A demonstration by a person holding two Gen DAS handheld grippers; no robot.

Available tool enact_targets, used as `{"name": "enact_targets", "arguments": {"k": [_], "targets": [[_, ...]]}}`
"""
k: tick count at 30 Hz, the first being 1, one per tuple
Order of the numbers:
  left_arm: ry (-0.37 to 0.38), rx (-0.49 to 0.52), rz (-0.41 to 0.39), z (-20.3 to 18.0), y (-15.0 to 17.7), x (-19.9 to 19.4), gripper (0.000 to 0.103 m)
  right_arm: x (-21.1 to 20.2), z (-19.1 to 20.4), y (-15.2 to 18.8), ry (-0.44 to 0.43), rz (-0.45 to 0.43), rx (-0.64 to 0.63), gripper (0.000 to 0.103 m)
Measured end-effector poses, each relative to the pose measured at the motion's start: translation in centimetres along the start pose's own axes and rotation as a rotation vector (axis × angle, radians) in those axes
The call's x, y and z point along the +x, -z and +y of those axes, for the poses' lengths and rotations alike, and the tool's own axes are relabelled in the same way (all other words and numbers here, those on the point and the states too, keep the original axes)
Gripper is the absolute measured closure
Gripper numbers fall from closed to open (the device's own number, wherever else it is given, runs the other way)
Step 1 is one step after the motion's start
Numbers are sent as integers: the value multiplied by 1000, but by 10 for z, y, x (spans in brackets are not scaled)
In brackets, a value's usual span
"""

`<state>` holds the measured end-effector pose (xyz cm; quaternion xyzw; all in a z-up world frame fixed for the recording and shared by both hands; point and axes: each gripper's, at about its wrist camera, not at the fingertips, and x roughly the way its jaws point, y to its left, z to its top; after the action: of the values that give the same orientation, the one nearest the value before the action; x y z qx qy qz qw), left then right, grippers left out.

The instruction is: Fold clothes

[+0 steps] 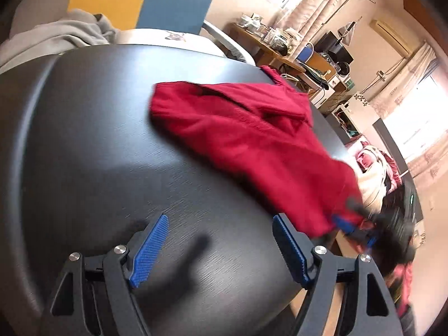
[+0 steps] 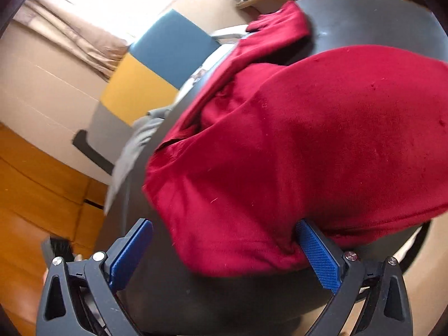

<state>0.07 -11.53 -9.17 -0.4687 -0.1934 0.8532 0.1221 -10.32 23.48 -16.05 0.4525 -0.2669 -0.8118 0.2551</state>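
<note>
I have the left gripper spread wide over bare dark table, nothing between its jaws; the red garment lies ahead of them and off to the right jaw's side, crumpled, with one part folded over itself. My right gripper also stands wide: the near hem of that garment droops between its jaws, lying against the right pad while the left pad is clear of it, so I read it as released, not pinching. In the left wrist view the right gripper shows only as a blur at the cloth's near corner, too smeared to add anything.

I judge the step in hand is getting a clean hold on the hem to spread or fold the piece. To do it well I would slide the right jaws further onto the hem so both pads straddle a single layer, then close. The left should come forward and rightward to the far corner, taking one edge only, not the doubled flap. A grey garment sits beyond the table's far edge; I would keep clear of it.
</note>
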Motion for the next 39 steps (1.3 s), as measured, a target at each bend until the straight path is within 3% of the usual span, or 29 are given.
{"name": "enact_targets", "arguments": {"k": [3,8,12,13,15,17,20,25,29,33,35,36,37,39], "targets": [[-36,92,-4,-30,-5,10,25,11,11,10,35,-11,-158,0],[-20,250,24,-78,-23,39,25,7,9,20,2,-91,-198,0],[-73,309,124,-89,-25,73,25,-7,5,18,-58,-14,-191,0],[-85,329,127,-89,-21,76,25,-13,1,13,-85,21,-164,0],[-105,374,111,-89,-14,79,23,-36,-11,4,-78,3,-105,0],[-120,415,98,-91,-7,78,21,-75,-30,-3,-7,-122,-73,0],[-141,453,82,-92,1,79,18,-109,-77,-9,52,-224,148,0],[-155,482,68,-96,3,80,16,-128,-160,-2,15,-398,505,0],[-140,483,62,-93,1,79,16,-120,-168,-16,61,-449,500,0],[-126,476,60,-93,-1,81,16,-97,-159,-40,71,-374,443,0],[-98,421,78,-90,-4,77,17,-88,-144,-47,131,-318,383,16],[-67,368,90,-83,-8,72,18,-86,-137,-49,149,-308,356,45],[-17,288,101,-72,-12,65,18,-84,-130,-51,167,-297,330,61],[44,139,118,-47,-16,55,18,-87,-96,-52,248,-291,191,61]]}}
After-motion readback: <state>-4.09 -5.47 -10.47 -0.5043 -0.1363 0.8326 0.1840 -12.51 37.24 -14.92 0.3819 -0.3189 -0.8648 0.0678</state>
